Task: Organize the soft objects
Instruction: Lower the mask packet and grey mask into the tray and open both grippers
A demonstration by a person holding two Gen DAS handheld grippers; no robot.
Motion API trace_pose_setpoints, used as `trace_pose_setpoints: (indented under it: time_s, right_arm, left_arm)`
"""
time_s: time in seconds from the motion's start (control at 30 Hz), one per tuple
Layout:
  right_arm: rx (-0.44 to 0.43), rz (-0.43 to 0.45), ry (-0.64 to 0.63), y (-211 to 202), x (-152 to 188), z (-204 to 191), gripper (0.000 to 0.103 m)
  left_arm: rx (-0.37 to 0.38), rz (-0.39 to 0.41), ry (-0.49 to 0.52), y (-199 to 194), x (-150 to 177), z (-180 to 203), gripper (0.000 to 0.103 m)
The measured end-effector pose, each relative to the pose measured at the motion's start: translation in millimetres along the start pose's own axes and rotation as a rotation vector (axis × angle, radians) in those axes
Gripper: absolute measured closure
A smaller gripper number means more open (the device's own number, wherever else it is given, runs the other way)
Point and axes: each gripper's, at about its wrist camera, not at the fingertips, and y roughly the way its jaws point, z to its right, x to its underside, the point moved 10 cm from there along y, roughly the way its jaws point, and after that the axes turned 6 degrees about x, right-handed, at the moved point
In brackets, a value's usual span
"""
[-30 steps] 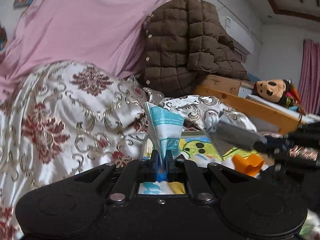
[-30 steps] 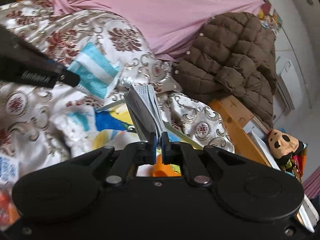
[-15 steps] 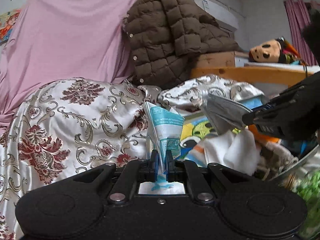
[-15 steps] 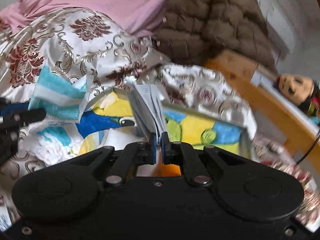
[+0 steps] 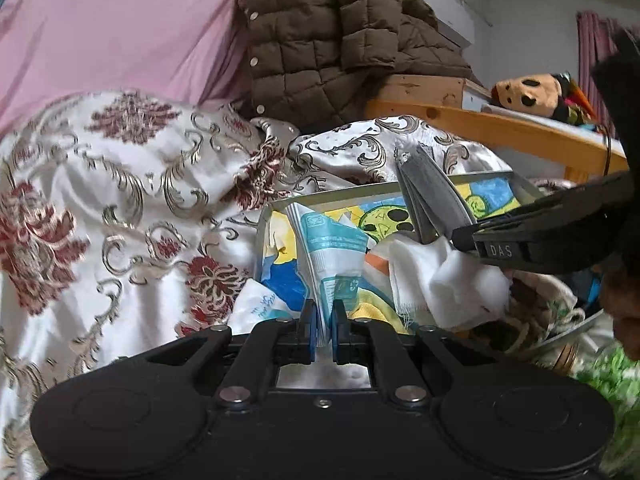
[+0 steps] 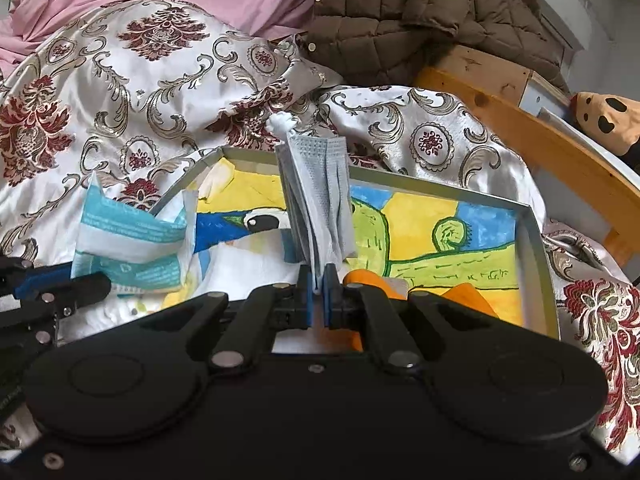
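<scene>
My left gripper [image 5: 323, 330] is shut on a blue-and-white tissue packet [image 5: 332, 256], held upright over the near left corner of a shallow tray [image 5: 340, 194] with a bright cartoon print. The packet also shows in the right wrist view [image 6: 132, 248], with the left gripper [image 6: 100, 282] at the left edge. My right gripper [image 6: 319, 298] is shut on a folded grey face mask [image 6: 318, 204] standing upright over the tray [image 6: 534, 264]. In the left wrist view the mask [image 5: 432, 200] sticks up from the right gripper [image 5: 460, 236]. A white cloth [image 5: 444, 280] and an orange item [image 6: 472, 296] lie in the tray.
The tray rests on a cream floral bedspread [image 6: 120, 92]. Behind are a pink sheet [image 5: 120, 28], a brown quilted jacket [image 5: 340, 36], a wooden bed frame [image 6: 532, 136] and a plush toy [image 5: 528, 94]. Something green [image 5: 608, 376] shows at the lower right.
Both grippers have moved forward and lower over the tray, keeping hold of the packet and the mask. The right gripper has come closer beside the left one.
</scene>
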Motion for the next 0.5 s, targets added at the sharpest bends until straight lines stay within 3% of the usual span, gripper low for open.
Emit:
trace_pose_setpoints:
  time_s: [0.33, 0.5]
  right_arm:
    - [0.031, -0.013, 0.083, 5.7, -24.7, 10.9, 0.102]
    - [0.037, 0.0, 0.08, 7.5, -28.3, 11.2, 0.101]
  left_arm:
    - [0.15, -0.026, -0.251, 13.3, 1.4, -28.0, 0.088]
    - [0.144, -0.021, -0.257, 16.3, 2.6, -27.8, 0.083]
